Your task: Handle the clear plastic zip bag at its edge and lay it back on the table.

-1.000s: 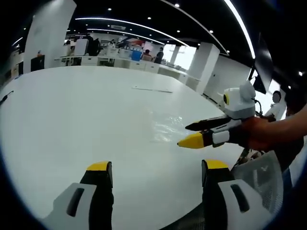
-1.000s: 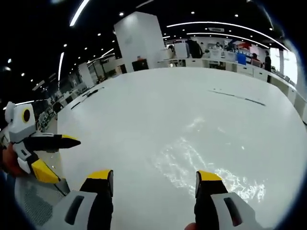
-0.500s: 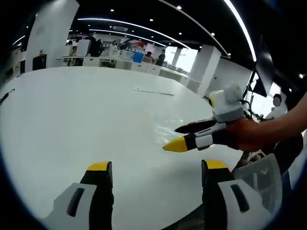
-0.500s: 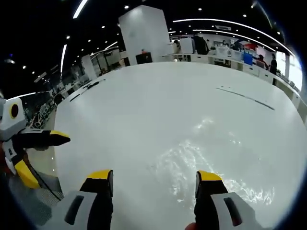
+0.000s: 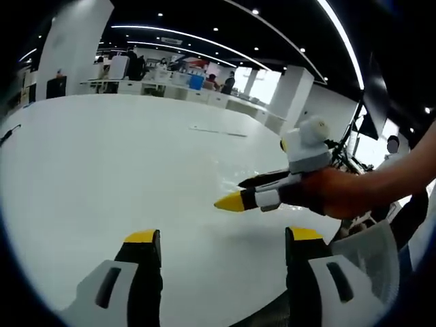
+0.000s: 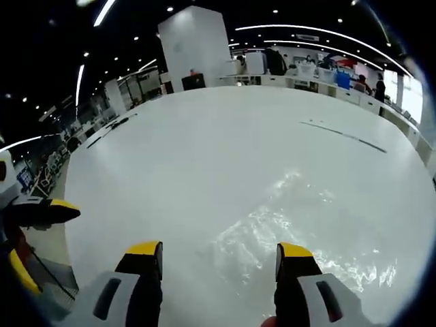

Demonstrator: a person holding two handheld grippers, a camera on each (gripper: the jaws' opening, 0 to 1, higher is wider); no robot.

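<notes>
The clear plastic zip bag [image 6: 300, 228] lies flat and crinkled on the white table [image 6: 204, 136], glinting just ahead of my right gripper [image 6: 219, 251]. That gripper is open, its yellow-tipped jaws low over the bag's near edge with nothing between them. In the left gripper view the bag [image 5: 230, 176] is a faint sheen, and the right gripper [image 5: 228, 193], held by a hand, reaches in over it from the right, jaws apart. My left gripper [image 5: 223, 238] is open above bare table near its edge. It also peeks in as the left gripper [image 6: 54, 252] at the left edge of the right gripper view.
A thin dark strip [image 6: 344, 136] lies farther out on the table. A mesh chair back [image 5: 371, 248] stands beyond the table's near edge on the right. Desks and people sit far behind [image 5: 170, 71], beside a white pillar [image 6: 194, 48].
The right gripper has moved leftward and forward across the left gripper view, out over the bag. The left gripper has slid toward the left edge of the right gripper view. The bag lies unchanged.
</notes>
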